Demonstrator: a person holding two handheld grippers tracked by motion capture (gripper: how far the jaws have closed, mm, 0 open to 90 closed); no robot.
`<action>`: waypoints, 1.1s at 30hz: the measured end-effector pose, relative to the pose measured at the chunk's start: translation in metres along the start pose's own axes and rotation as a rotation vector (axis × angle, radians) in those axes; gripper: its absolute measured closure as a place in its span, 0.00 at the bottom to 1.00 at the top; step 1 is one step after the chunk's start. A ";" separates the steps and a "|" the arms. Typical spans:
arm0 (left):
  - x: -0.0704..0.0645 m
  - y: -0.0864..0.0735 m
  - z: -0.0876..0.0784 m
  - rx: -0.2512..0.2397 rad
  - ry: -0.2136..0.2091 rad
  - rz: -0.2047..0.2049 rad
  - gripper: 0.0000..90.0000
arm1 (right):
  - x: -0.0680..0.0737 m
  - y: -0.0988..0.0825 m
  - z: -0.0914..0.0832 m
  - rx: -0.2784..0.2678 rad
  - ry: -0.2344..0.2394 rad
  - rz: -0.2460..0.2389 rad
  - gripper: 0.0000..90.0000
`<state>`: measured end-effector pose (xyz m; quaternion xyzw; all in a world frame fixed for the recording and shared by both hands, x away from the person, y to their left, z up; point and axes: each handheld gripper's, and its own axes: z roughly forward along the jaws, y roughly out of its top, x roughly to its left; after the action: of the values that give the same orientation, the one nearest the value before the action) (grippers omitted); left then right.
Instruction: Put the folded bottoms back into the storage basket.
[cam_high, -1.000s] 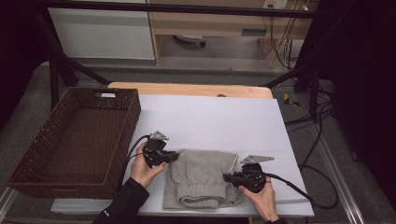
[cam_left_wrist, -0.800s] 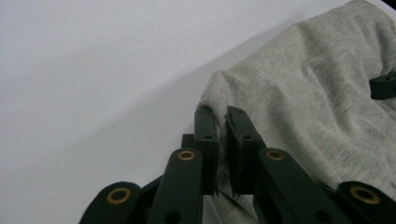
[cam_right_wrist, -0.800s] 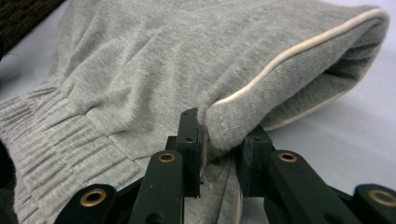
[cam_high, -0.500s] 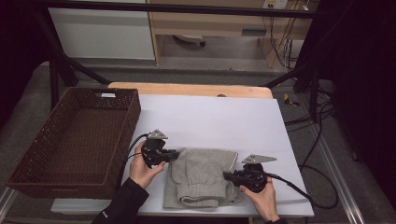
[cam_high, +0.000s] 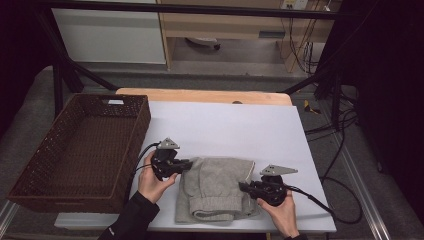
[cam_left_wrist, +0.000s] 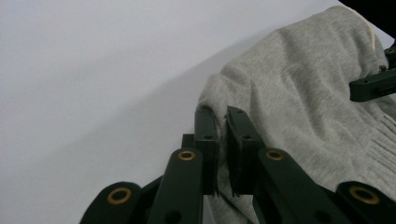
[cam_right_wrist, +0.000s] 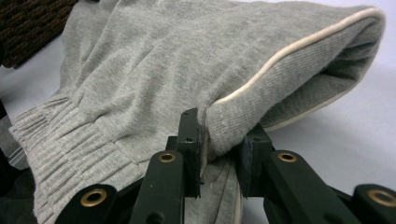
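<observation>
A folded grey knit garment (cam_high: 215, 187) lies on the white table (cam_high: 225, 125) near its front edge. My left gripper (cam_high: 189, 163) is at the garment's left edge, and in the left gripper view my left gripper (cam_left_wrist: 222, 121) is shut on a fold of the grey fabric (cam_left_wrist: 299, 93). At the garment's right edge is my right gripper (cam_high: 243, 187). In the right gripper view my right gripper (cam_right_wrist: 223, 135) pinches the cream-piped hem of the garment (cam_right_wrist: 187, 56), which rises slightly from the table there. A hand holds each gripper.
A dark brown wicker basket (cam_high: 142, 125) stands with nothing in it at the table's left side, close to my left hand. Bare white table stretches behind the garment. Cables trail off the table's right edge, and black frame bars run along the back.
</observation>
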<state>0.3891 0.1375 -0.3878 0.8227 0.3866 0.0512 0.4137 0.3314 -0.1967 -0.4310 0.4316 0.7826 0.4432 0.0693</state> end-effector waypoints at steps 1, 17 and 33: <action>-0.001 0.001 -0.001 0.000 -0.002 0.000 0.93 | 0.000 0.000 0.000 -0.004 0.000 0.001 0.83; -0.012 0.011 -0.019 -0.029 -0.014 0.022 0.93 | 0.006 0.006 -0.005 -0.041 0.000 -0.016 0.83; -0.016 0.025 -0.037 -0.043 -0.009 0.042 0.93 | 0.015 0.021 -0.009 -0.090 -0.004 -0.031 0.83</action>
<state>0.3779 0.1413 -0.3420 0.8217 0.3663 0.0645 0.4317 0.3305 -0.1866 -0.4051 0.4166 0.7683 0.4761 0.0973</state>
